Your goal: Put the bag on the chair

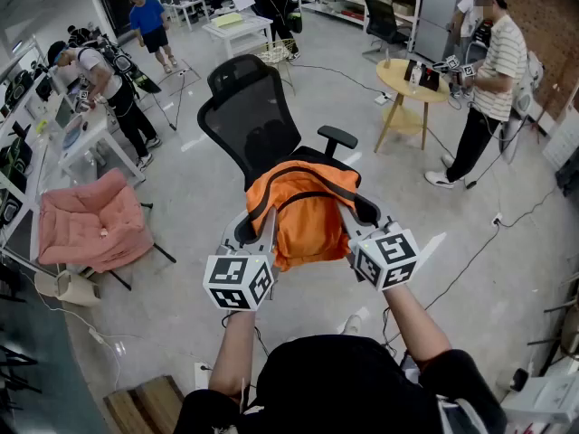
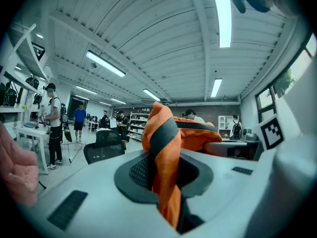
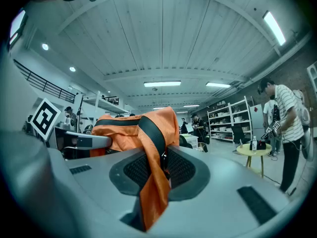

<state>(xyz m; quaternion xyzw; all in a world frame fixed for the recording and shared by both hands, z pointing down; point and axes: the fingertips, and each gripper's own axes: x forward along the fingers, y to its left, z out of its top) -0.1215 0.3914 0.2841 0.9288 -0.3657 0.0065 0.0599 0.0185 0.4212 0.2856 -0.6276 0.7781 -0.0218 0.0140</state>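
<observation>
Grey floor (image 1: 208, 242) stretches through a busy workshop, and a black mesh chair (image 1: 249, 116) stands in the open middle of it, its backrest toward the far end of the room. A pink lounger (image 1: 90, 222) sits off to the left beside a white desk (image 1: 77, 143), where a person in a white top (image 1: 104, 80) bends over. A person in a blue shirt (image 1: 147, 23) stands farther back. To the right a round wooden table (image 1: 412, 84) stands near a person in a striped shirt (image 1: 493, 70). None of these lies between the grippers and the chair. The orange bag (image 1: 303, 211) hangs over the chair's seat, in front of the backrest and beside the armrest (image 1: 336, 137). Whether its bottom touches the seat cannot be told. The left gripper (image 2: 166, 182) has its jaws clenched on an orange strap with a dark band at the bag's left side, the fabric running up out of the pads. The right gripper (image 3: 151, 182) is likewise clamped on the orange, dark-banded webbing at the bag's right side. The body of the bag is slung between the two.
</observation>
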